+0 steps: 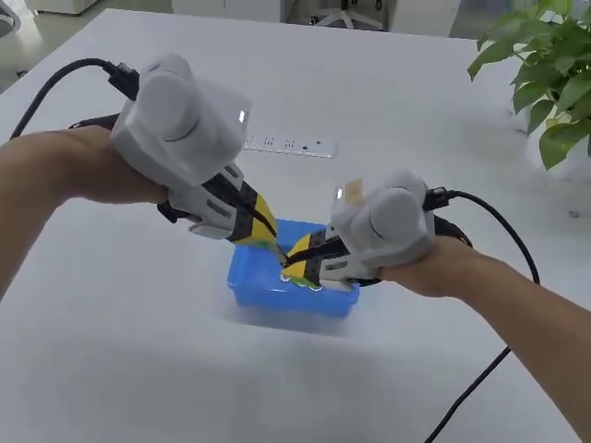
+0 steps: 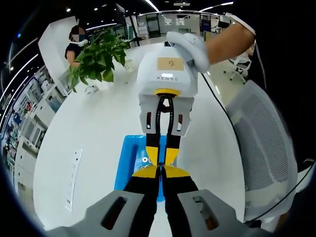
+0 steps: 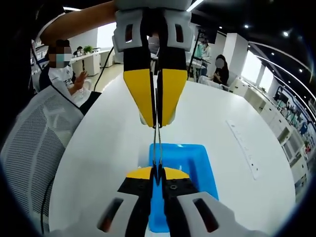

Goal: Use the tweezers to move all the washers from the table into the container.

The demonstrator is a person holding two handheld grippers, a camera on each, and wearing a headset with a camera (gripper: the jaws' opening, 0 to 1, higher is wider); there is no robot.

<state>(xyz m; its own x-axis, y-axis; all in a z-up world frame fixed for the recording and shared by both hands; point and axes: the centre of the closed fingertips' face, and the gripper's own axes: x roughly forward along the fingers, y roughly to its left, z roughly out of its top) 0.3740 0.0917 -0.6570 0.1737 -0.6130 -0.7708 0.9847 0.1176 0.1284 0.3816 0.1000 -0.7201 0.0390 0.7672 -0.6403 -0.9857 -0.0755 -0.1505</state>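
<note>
Tweezers (image 3: 157, 143) pinched by left claw (image 2: 161, 170) and right claw (image 3: 157, 177) over the container (image 3: 197, 163); we would loosen slowly, keeping tips low above washers (image 2: 145, 159) inside

The container (image 1: 277, 295) holding washers (image 2: 145, 160) sits on the table (image 1: 138, 369), power strip (image 1: 288, 145) behind it, plant (image 1: 552, 74) at the far right.

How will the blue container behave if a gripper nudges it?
Probably light: the blue container looks like thin plastic, so it may slide on the smooth white table. It is low and wide, so tipping seems unlikely. The few washers inside add little weight.
</note>
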